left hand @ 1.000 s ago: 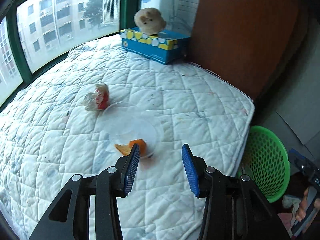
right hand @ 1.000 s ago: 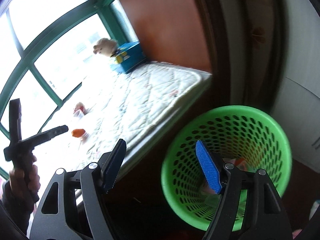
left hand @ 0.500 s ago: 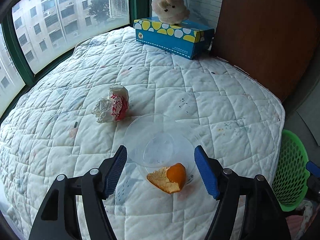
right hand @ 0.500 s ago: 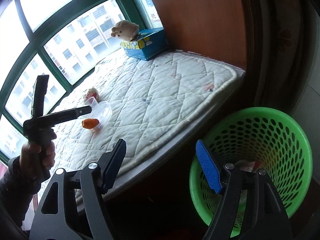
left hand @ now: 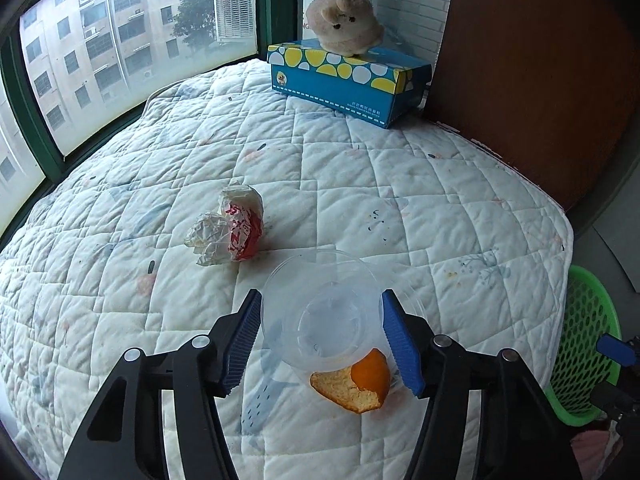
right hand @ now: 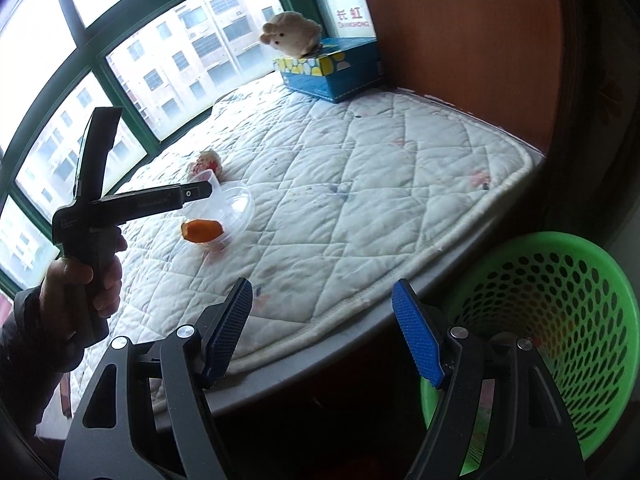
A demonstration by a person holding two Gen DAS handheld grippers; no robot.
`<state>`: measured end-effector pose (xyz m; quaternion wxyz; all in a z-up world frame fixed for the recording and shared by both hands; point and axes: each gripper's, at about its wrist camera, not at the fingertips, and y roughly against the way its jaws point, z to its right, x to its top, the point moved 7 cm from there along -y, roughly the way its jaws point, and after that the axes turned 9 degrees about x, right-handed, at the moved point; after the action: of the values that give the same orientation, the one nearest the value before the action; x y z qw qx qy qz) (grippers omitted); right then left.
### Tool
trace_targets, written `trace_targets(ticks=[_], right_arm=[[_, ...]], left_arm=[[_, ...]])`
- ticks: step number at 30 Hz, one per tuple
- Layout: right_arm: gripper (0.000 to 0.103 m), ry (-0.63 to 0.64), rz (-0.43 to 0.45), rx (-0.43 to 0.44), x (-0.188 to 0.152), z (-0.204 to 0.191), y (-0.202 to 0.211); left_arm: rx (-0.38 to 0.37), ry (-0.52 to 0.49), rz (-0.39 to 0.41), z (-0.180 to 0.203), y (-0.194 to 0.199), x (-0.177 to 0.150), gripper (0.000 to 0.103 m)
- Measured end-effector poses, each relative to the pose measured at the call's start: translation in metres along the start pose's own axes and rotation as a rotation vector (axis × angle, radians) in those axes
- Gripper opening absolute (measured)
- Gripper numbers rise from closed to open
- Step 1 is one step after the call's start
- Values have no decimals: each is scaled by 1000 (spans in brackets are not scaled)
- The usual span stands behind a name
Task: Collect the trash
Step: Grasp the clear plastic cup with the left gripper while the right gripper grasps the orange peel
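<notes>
While clear cup [left hand: 320,320] blurs between wide left jaws, contact unclear, right jaws wide.

Orange peel [left hand: 354,384] crowds cup [left hand: 324,312]; basket [right hand: 560,320] mouth unobstructed.

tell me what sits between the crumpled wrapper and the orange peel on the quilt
In the left wrist view, the clear plastic cup lies on its side between the crumpled wrapper and the orange peel, on the quilt.
</notes>
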<state>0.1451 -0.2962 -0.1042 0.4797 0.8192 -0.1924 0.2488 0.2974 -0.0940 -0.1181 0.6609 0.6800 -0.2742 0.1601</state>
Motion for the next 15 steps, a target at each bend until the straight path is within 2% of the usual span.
trace_targets(ticks=[9, 15], right_arm=[[72, 92, -52, 69, 9, -46, -33], [62, 155, -94, 121, 16, -86, -65]], left_arm=[[-14, 34, 89, -28, 49, 16, 58], [3, 72, 123, -59, 72, 18, 58]])
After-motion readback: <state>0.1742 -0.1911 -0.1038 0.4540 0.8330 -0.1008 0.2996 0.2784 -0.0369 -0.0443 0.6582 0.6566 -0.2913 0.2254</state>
